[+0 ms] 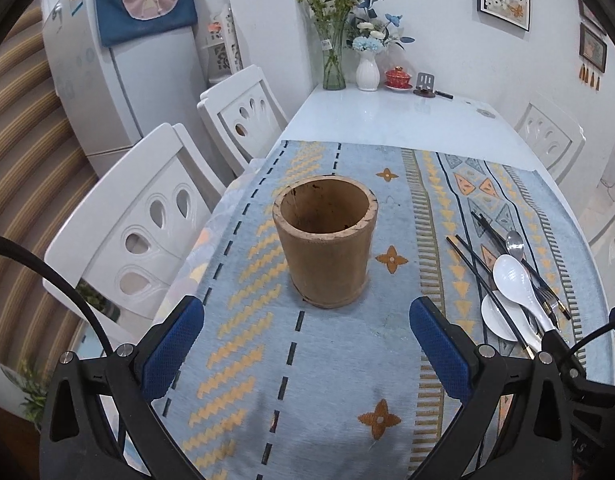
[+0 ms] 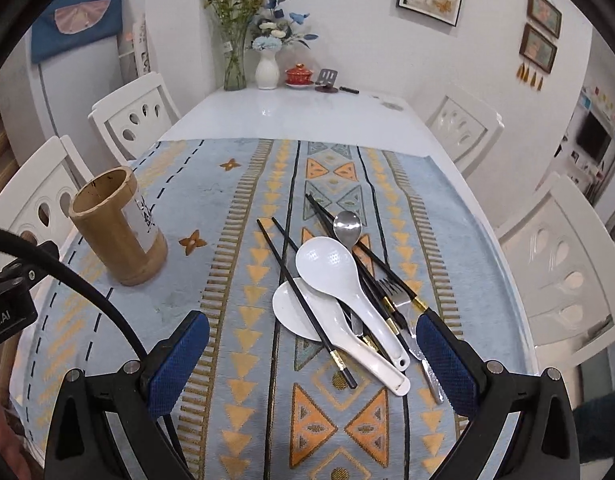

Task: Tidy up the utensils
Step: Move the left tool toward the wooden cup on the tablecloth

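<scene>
An empty bamboo holder [image 1: 325,242] stands upright on the patterned cloth, just beyond my open left gripper [image 1: 307,336]. The same bamboo holder [image 2: 117,228] shows at the left in the right wrist view. A pile of utensils lies on the cloth's right side: two white ceramic spoons [image 2: 347,280] [image 2: 303,312], a metal spoon [image 2: 347,224], a fork [image 2: 403,308] and several black chopsticks [image 2: 299,292]. My right gripper [image 2: 311,344] is open, low over the near end of the pile, holding nothing. The white spoon [image 1: 515,280] also appears at the right in the left wrist view.
The blue patterned cloth [image 2: 235,240] covers the near half of a white table [image 2: 291,112]. Vases of flowers [image 2: 243,52], a red lidded cup [image 2: 299,74] and a small stand sit at the far end. White chairs [image 1: 143,232] [image 2: 555,268] line both sides.
</scene>
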The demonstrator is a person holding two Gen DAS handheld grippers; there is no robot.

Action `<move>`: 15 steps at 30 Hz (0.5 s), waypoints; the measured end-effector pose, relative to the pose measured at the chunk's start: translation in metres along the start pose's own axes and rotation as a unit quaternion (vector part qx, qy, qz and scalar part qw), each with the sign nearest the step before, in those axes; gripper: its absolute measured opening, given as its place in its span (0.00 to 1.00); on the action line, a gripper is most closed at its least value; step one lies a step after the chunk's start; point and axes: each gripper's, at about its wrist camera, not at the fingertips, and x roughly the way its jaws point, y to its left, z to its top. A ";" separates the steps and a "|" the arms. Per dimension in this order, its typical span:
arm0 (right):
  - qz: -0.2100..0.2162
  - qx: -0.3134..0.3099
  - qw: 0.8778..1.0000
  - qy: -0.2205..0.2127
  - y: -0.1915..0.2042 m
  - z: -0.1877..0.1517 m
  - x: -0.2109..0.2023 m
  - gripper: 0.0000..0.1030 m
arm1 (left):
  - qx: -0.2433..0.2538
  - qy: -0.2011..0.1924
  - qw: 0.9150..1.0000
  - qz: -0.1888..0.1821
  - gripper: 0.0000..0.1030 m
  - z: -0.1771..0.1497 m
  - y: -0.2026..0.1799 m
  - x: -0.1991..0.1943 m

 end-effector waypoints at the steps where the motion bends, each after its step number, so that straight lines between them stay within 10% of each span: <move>1: 0.001 -0.005 1.000 -0.003 0.002 0.000 -0.001 1.00 | 0.000 0.000 1.000 0.000 1.00 0.001 0.000 0.000; 15: 0.006 -0.044 0.999 -0.014 0.021 -0.003 -0.006 1.00 | -0.015 0.008 1.000 -0.016 1.00 -0.001 0.003 0.004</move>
